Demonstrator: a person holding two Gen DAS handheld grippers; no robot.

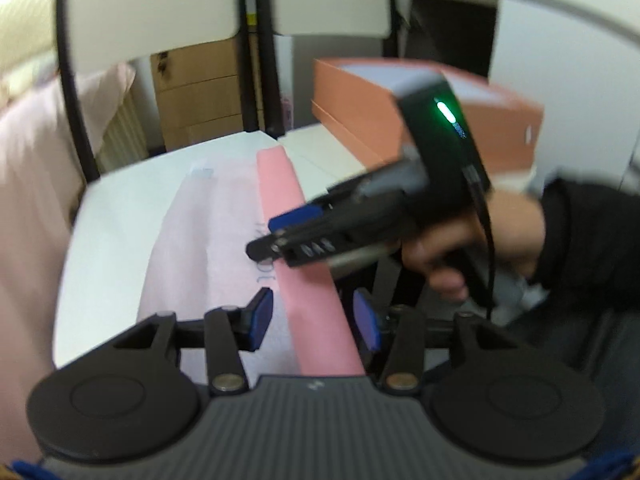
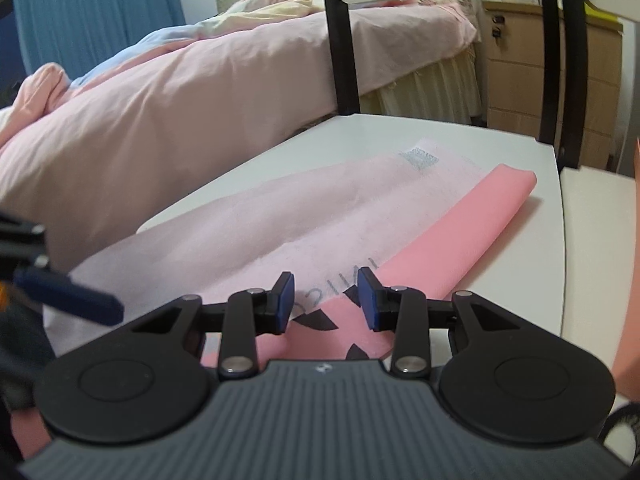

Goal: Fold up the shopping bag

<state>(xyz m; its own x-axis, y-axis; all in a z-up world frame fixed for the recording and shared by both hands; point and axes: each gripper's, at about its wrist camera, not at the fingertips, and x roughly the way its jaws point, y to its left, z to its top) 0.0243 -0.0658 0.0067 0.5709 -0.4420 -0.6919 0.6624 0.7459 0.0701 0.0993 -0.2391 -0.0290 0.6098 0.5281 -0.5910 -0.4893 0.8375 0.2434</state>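
The shopping bag [image 1: 208, 240] lies flat on the white table [image 1: 120, 208], pale pink with a darker pink folded strip [image 1: 296, 200] along its right side. My left gripper [image 1: 314, 318] hangs open over the near end of that strip, its pads either side of it and not pressing. My right gripper [image 1: 276, 232], held by a hand in a black sleeve, reaches in from the right over the strip's middle. In the right wrist view the right gripper [image 2: 327, 301] stands open above the bag [image 2: 280, 208] where black lettering shows; one blue finger of the left gripper [image 2: 68, 294] enters at the left edge.
An orange box [image 1: 360, 92] sits at the table's far right. Black-framed chairs [image 2: 340, 40] stand behind the table. A bed with pink covers [image 2: 160, 120] runs along the left, and wooden drawers [image 2: 516, 80] stand at the back.
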